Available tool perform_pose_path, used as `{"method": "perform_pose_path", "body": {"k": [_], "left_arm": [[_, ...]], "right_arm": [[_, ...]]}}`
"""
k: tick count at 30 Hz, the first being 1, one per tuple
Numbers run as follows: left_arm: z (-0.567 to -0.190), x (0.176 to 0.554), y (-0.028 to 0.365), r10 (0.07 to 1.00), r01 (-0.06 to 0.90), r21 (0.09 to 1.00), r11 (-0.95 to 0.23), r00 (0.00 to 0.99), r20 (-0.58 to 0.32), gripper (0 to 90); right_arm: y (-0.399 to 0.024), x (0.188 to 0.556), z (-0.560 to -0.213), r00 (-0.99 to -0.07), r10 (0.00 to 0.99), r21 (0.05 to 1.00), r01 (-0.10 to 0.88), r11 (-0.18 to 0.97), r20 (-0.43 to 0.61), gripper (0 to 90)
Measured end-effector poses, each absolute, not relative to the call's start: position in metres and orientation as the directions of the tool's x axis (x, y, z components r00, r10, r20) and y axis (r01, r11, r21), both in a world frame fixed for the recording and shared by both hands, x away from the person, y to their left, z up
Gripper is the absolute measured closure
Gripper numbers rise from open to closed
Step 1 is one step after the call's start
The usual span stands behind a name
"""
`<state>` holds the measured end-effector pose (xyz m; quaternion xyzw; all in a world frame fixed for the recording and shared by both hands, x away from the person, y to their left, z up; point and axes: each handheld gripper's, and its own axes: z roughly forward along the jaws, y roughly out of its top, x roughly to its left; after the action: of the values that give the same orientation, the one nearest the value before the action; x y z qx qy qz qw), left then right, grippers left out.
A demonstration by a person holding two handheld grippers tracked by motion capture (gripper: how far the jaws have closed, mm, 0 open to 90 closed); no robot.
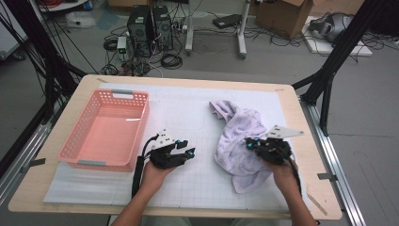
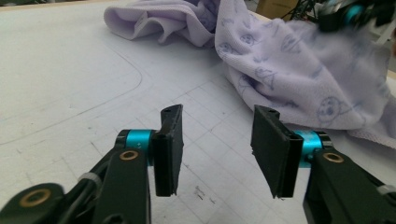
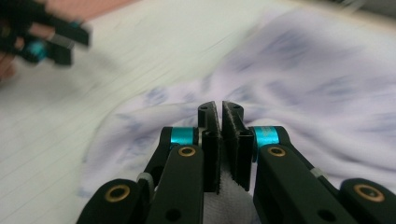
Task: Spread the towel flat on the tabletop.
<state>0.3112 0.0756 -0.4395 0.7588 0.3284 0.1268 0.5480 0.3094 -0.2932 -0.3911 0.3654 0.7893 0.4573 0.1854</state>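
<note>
You have one towel (image 1: 240,141) on the tabletop (image 1: 301,122), lying crumpled on the right half of the white mat (image 1: 188,113). It is pale lilac with a faint printed pattern; one end trails up toward the far side and the other bunches near your right hand (image 1: 282,175).

You hold two claws, one in each hand. Your right claw (image 1: 252,144) sits at the towel's right edge, and its jaws are pinched together on a fold of the towel (image 3: 299,93): in the right gripper view a bit of cloth shows squeezed between the two pads (image 3: 211,140), low down. That view is blurred, so how much cloth is caught cannot be told.

Your left claw (image 1: 187,151) is over bare mat, between the basket (image 1: 106,132) and the towel, touching neither. Its two jaws stand apart with nothing between them; the left gripper view shows only gridded mat (image 2: 93,93) in the gap, with the towel (image 2: 289,79) just beyond its tips.

One pink basket stands at the left of the tabletop, well apart from the towel.
</note>
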Motion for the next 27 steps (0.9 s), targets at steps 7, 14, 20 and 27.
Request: {"method": "perform_pose_path", "body": {"k": [7, 14, 20, 27], "left_arm": [[-0.441, 0.313, 0.072, 0.637, 0.367, 0.911, -0.189, 0.751, -0.171, 65.0], [-0.448, 0.32, 0.052, 0.611, 0.428, 0.887, -0.176, 0.753, -0.242, 54.3], [-0.442, 0.326, 0.014, 0.558, 0.436, 0.868, -0.239, 0.793, -0.244, 43.2], [-0.44, 0.338, -0.043, 0.522, 0.435, 0.827, -0.356, 0.827, -0.211, 38.5]], "right_arm": [[-0.361, 0.305, -0.378, -0.377, 0.925, 0.875, 0.432, 0.218, -0.044, 86.2], [-0.399, 0.312, -0.394, -0.202, 0.976, 0.824, 0.536, 0.184, -0.086, 83.6], [-0.388, 0.294, -0.386, -0.274, 0.962, 0.886, 0.446, 0.131, -0.005, 66.8], [-0.37, 0.281, -0.389, -0.36, 0.933, 0.893, 0.418, 0.165, -0.004, 64.7]]}}
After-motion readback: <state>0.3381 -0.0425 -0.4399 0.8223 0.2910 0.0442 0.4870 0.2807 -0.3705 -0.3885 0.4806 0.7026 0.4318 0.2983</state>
